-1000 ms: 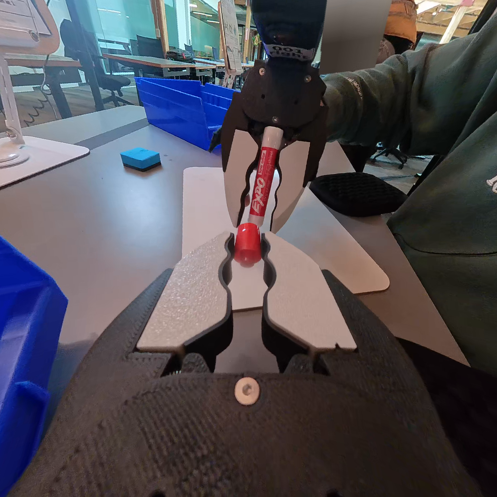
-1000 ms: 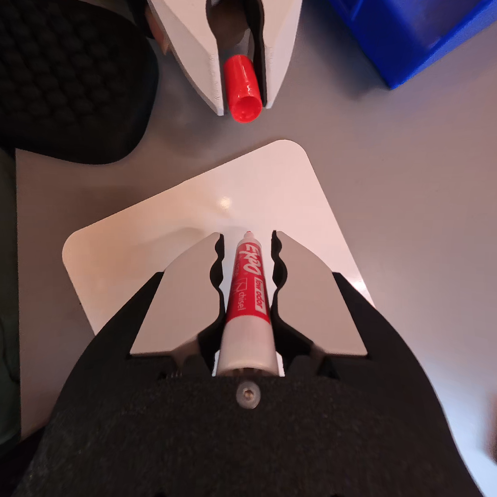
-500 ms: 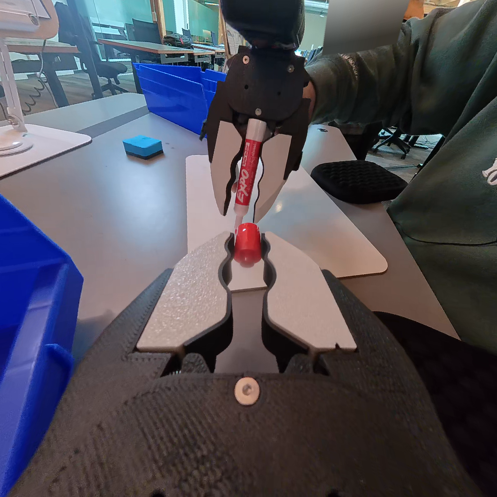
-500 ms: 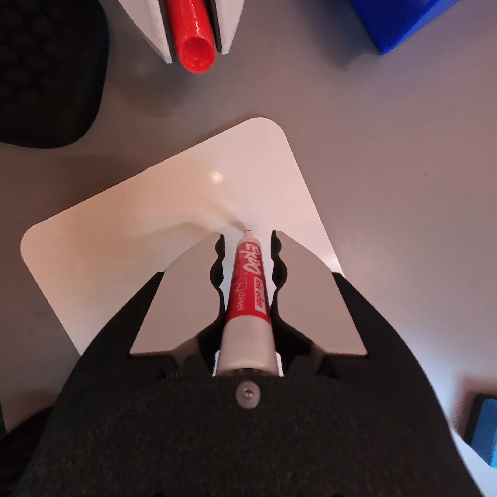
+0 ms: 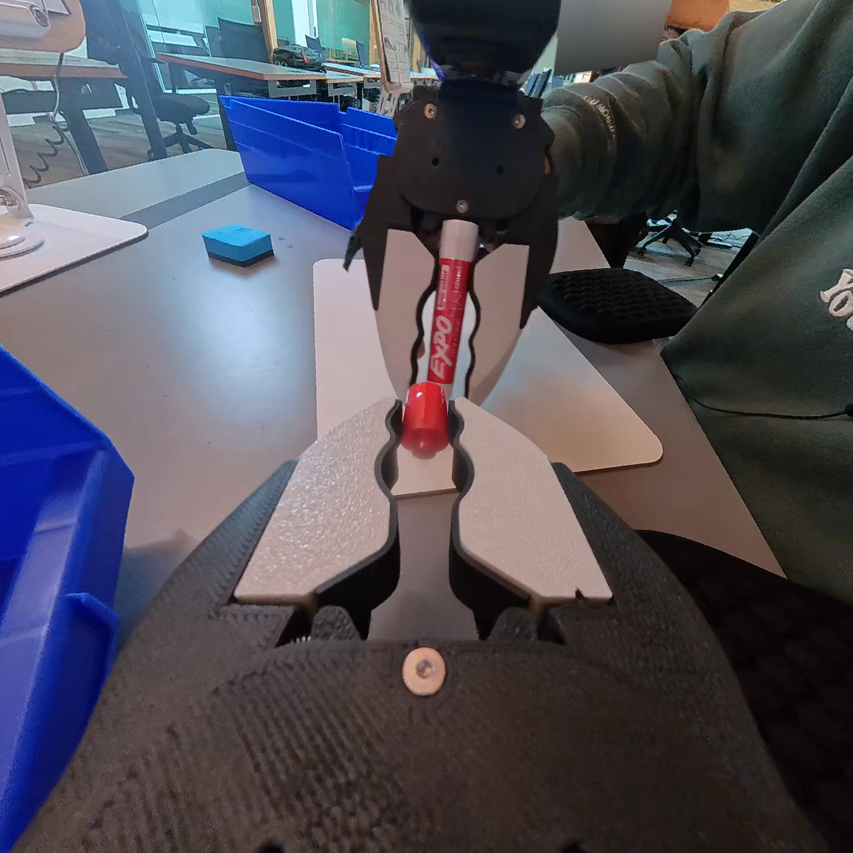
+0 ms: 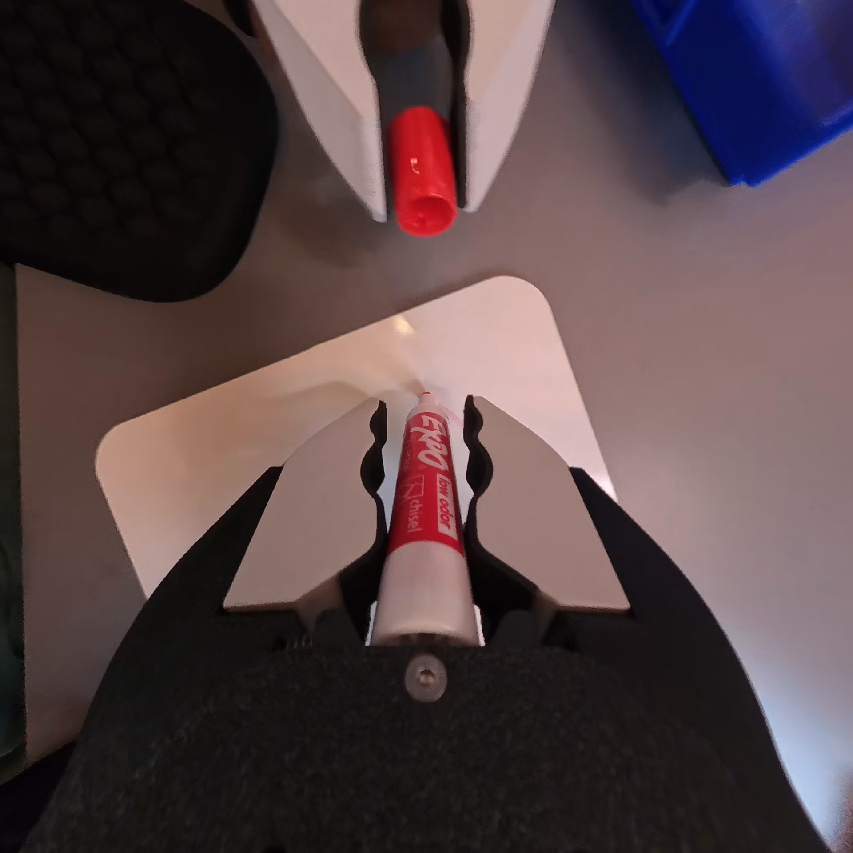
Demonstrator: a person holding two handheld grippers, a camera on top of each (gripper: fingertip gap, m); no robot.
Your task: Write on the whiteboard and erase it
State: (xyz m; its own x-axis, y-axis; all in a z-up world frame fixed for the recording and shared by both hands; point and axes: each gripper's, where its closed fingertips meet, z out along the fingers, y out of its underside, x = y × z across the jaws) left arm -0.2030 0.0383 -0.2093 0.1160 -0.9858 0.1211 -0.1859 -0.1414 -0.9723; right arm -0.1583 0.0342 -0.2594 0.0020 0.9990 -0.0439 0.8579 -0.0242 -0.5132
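My right gripper (image 6: 423, 404) is shut on an uncapped red and white marker (image 6: 427, 484). It points the tip down onto the white whiteboard (image 6: 231, 438), which lies flat on the grey table. A faint red stroke (image 6: 454, 417) shows just right of the tip. My left gripper (image 5: 423, 406) is shut on the red marker cap (image 5: 424, 427) and hovers over the board's near edge (image 5: 554, 415). In the left wrist view the marker (image 5: 450, 323) stands nearly upright just behind the cap. The cap (image 6: 422, 180) also shows in the right wrist view.
A blue eraser block (image 5: 237, 243) lies on the table at the far left. Blue bins stand at the back (image 5: 300, 152) and close on the left (image 5: 46, 507). A black padded rest (image 5: 614, 304) lies right of the board. A person's green sleeve (image 5: 692, 138) reaches in from the right. The blue eraser block (image 5: 237, 243) is about 30 cm from my right fingertips.
The right gripper has moved the marker across the board toward the left gripper, and a faint red stroke now shows beside the tip. The left gripper still holds the cap.
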